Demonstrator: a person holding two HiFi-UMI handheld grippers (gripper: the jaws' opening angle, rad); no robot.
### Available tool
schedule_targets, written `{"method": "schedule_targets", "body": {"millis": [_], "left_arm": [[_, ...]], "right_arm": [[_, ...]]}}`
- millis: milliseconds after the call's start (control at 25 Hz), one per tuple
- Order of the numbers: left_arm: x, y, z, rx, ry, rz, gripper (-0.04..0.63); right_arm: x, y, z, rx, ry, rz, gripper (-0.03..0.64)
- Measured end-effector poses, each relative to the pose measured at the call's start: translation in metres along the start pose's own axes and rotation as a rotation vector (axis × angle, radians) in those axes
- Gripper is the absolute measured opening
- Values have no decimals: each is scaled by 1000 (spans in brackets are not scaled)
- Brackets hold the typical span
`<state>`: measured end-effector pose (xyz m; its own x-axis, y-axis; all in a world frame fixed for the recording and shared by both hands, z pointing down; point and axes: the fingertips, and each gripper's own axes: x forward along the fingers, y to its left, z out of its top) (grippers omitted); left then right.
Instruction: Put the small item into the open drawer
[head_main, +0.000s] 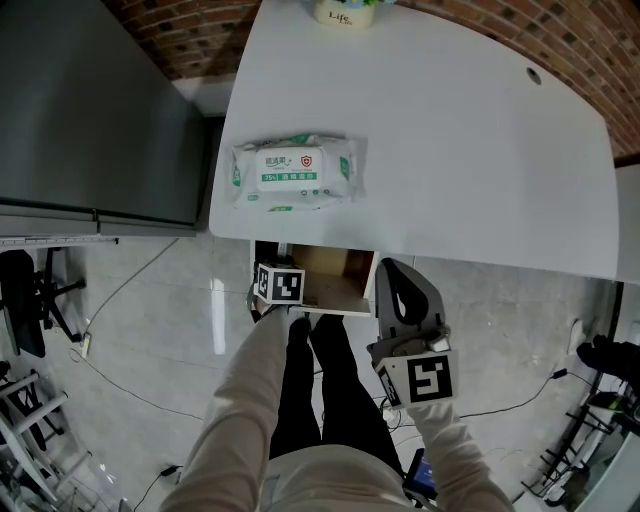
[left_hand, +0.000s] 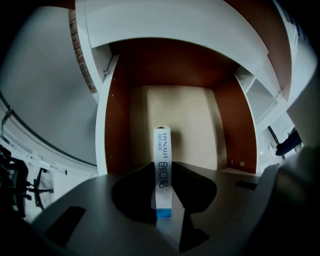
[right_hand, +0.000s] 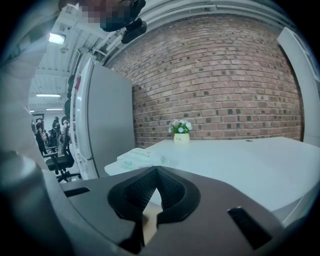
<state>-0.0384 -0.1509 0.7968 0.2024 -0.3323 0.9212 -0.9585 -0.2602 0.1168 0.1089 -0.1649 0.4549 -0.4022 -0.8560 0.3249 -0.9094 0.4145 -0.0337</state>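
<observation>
A narrow white box with blue print (left_hand: 162, 150) stands upright between the jaws of my left gripper (left_hand: 163, 167), which is shut on it. Below the box lies the open drawer (left_hand: 192, 120), with brown walls and a pale floor that looks bare. In the head view the drawer (head_main: 335, 278) sticks out under the white table's front edge, and the left gripper's marker cube (head_main: 278, 283) sits at its left corner. The box is hidden there. My right gripper (head_main: 392, 272) hovers just right of the drawer, its jaws shut with nothing between them (right_hand: 156, 170).
A pack of wet wipes (head_main: 295, 172) lies on the white table (head_main: 450, 130) near the front edge above the drawer. A small flower pot (head_main: 345, 12) stands at the far edge. A grey cabinet (head_main: 90, 110) stands to the left. Chairs and cables are on the floor.
</observation>
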Motion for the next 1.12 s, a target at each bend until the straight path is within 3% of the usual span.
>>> {"method": "schedule_targets", "body": {"millis": [320,600,920,1120], "left_arm": [[5,-7,0,50,11,-15,104],[-4,-9,-3,88,9,-34,168],[-53,-11,31,90,-143,-58,167],[-92,-13,53,116,-239,-51,131]], "right_arm": [[1,-2,-4,2,7,0,26],[2,-3,0,4,-1,-3,26],[3,3,11,16,-26,-12,26],[3,10,20,20,-50,-14,26]]}}
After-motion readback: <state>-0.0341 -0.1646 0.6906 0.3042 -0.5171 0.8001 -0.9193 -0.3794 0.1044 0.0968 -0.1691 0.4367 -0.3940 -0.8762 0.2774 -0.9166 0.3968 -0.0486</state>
